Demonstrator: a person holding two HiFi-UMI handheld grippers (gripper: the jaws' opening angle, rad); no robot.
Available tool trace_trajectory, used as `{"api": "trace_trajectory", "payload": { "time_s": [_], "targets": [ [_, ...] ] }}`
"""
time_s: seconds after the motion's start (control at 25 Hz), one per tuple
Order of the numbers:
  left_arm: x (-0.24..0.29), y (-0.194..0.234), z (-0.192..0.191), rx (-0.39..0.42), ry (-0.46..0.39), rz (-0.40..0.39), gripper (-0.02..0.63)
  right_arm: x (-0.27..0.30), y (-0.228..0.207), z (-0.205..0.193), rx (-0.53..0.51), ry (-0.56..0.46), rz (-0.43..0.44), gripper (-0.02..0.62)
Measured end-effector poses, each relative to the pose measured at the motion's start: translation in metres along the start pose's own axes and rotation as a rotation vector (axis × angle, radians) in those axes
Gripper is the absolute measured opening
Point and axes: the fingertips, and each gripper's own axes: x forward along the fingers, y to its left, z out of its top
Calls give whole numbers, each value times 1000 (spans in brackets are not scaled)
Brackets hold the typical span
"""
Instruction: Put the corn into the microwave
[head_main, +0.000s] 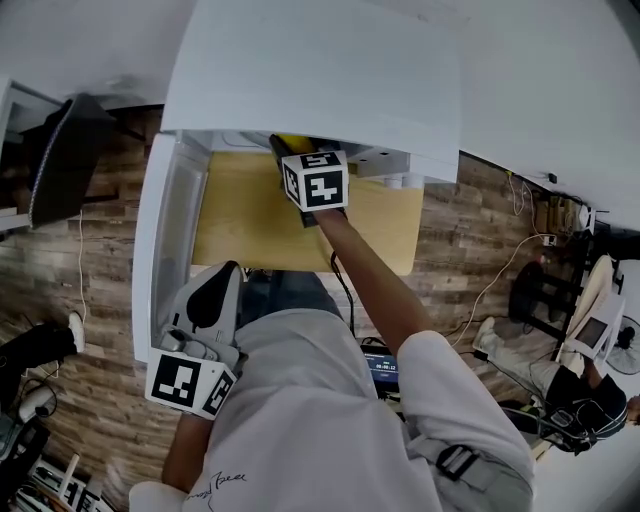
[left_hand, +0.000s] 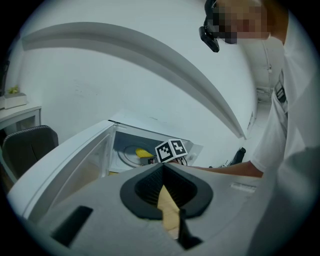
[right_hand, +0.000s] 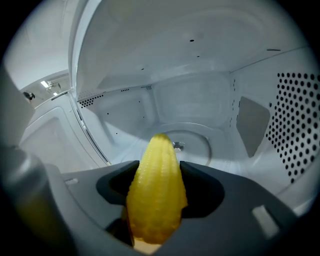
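The right gripper (right_hand: 156, 175) squeezes the corn (right_hand: 157, 205) and holds it inside the open microwave (right_hand: 200, 90), in the middle of the frame, over the round plate (right_hand: 202, 137). The corn is not set down yet. Letting go is still left. The left gripper (left_hand: 162, 167), low in the frame, looks closed and empty, I think.

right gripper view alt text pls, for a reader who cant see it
Yellow corn clamped in the right gripper points tip first into a white microwave. The round turntable lies just beyond the corn's tip, and a perforated wall is at the right.
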Motion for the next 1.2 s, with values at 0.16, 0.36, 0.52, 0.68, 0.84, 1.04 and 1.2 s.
{"api": "trace_trajectory", "payload": {
  "time_s": [0.16, 0.36, 0.52, 0.68, 0.84, 1.04, 1.2],
  "targets": [
    [3, -1, -2, -3, 6, -3, -12, 8, -4, 1, -22, 0, -11, 265],
    [3, 0, -7, -10, 22, -1, -12, 15, -7, 2, -44, -9, -30, 265],
    [3, 1, -3, -38, 5, 2, -12, 21, -10, 3, -55, -14, -42, 265],
    [3, 3, -3, -40, 6, 12, -12, 26, -13, 6, -59, -30, -57, 265],
    [4, 0, -4, -61, 13, -1, -12, 30, -15, 5, -49, -35, -76, 265],
    [4, -2, -2, -71, 12, -8, -12, 36, -17, 9, -58, -49, -93, 265],
    [5, -3, -5, -79, 17, -9, -12, 38, -20, 9, -46, -63, -110, 265]
  ]
}}
